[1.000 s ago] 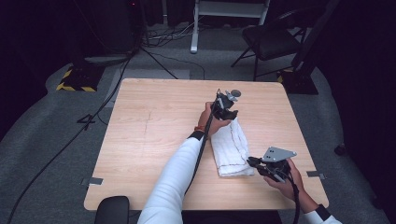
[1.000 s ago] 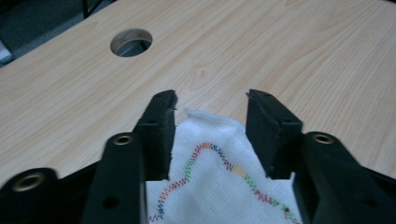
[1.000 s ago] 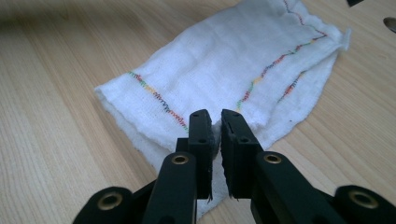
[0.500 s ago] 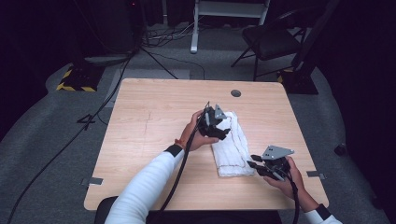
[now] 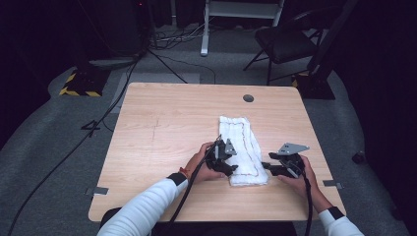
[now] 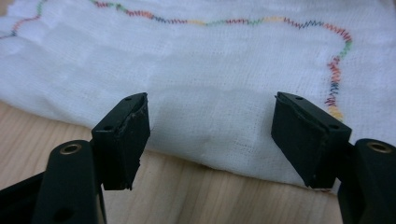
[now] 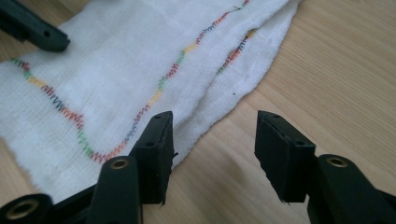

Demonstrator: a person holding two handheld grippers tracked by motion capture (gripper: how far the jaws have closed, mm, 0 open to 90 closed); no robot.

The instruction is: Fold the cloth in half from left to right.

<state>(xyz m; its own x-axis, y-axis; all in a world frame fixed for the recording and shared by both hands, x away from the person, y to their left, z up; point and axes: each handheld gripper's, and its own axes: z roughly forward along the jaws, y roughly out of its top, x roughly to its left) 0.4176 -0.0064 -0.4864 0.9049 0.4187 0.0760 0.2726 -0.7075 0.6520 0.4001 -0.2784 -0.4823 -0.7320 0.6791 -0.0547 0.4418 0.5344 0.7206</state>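
Since the earlier frames, left claw (image 5: 227, 158) has come from the cloth's far end back to its near left edge; both claws' jaws have just been opening, nothing between them. Cloth (image 5: 241, 147) lies folded into a long strip on the bench (image 5: 162, 132), right of centre, coloured stitching up. Judged: one fold done and released; a further fold or smoothing may remain. Left claw gapes at the near left edge, cloth just ahead of its pads; right claw (image 5: 268, 167) stands open beside the near right corner, not pressing.
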